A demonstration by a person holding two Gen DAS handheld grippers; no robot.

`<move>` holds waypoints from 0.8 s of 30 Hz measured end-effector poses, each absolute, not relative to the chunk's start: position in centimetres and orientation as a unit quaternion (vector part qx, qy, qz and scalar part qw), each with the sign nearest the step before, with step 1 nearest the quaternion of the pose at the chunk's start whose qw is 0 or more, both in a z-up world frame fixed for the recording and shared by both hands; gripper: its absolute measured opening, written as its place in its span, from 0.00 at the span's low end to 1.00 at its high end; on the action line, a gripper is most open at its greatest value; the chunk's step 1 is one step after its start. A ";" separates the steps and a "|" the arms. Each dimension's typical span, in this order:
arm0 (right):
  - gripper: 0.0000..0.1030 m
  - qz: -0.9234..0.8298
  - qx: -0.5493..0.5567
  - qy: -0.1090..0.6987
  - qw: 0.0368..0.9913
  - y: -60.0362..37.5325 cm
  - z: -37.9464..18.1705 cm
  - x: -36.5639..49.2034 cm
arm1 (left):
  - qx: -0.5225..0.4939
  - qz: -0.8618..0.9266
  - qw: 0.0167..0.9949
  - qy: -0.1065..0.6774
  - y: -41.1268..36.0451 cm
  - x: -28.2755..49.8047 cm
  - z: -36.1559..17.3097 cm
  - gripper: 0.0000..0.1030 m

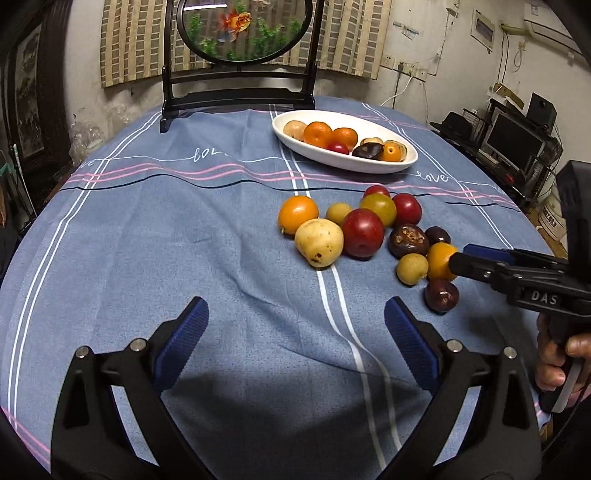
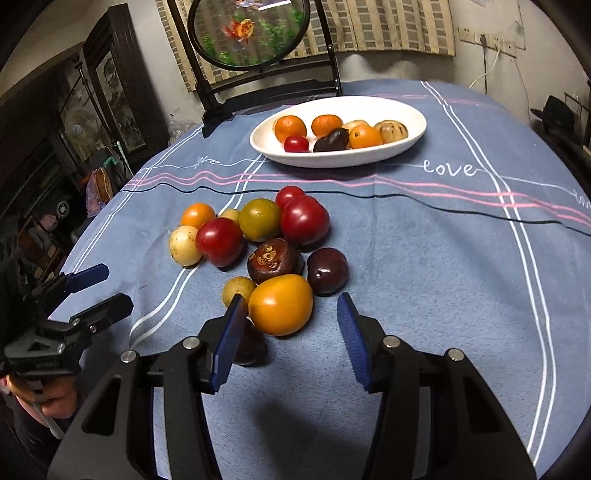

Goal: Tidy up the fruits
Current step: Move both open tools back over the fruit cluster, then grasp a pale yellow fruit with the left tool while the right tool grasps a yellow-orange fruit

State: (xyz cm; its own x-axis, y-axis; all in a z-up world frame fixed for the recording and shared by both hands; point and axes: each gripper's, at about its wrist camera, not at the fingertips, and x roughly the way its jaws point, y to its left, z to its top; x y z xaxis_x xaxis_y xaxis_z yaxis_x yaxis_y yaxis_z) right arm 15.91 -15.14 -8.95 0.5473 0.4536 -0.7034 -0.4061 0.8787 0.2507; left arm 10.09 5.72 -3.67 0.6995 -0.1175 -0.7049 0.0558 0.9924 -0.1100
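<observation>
We've got a loose pile of smooth, round fruits sitting mid-table: glossy red ones, matte yellow ones, an orange fruit and a wrinkly dark brown one with a rough scarred top. More fruit is already in the white oval dish further back. Our right gripper has its ribbed blue pads partly apart, either side of the orange fruit but not pressing it; a dark fruit is mostly hidden behind the left pad. Our left gripper is spread wide over bare cloth, nothing in it. The tablecloth is soft blue fabric, slightly creased, with white and pink stripes and "love" in script. Behind it stands a round goldfish screen in a dark frame, top cut off
</observation>
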 end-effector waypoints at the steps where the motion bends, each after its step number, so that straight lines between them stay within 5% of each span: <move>1: 0.51 0.243 0.031 0.412 0.878 -15.1 -9.1 16.0 | -0.041 -0.048 0.920 0.386 5.8 10.0 -3.8 0.95; 19: 0.39 0.265 0.092 0.414 0.866 -16.0 -9.5 16.5 | -0.062 -0.061 0.912 0.400 6.3 10.7 -4.2 0.94; 22: 0.39 0.260 0.114 0.379 0.881 -17.5 -8.5 15.9 | -0.065 -0.064 0.909 0.406 6.5 11.5 -4.4 0.82; 24: 0.39 0.248 0.122 0.363 0.890 -18.3 -8.1 15.7 | -0.043 -0.059 0.910 0.408 6.1 12.5 -4.3 0.64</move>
State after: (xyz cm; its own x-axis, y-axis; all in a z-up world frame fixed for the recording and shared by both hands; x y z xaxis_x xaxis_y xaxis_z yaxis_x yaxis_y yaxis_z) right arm 15.66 -18.27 -8.07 0.6131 0.5300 -0.5858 -0.3532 0.8473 0.3967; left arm 12.47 6.09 -4.34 0.6601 -0.1428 -0.7375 0.0725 0.9893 -0.1266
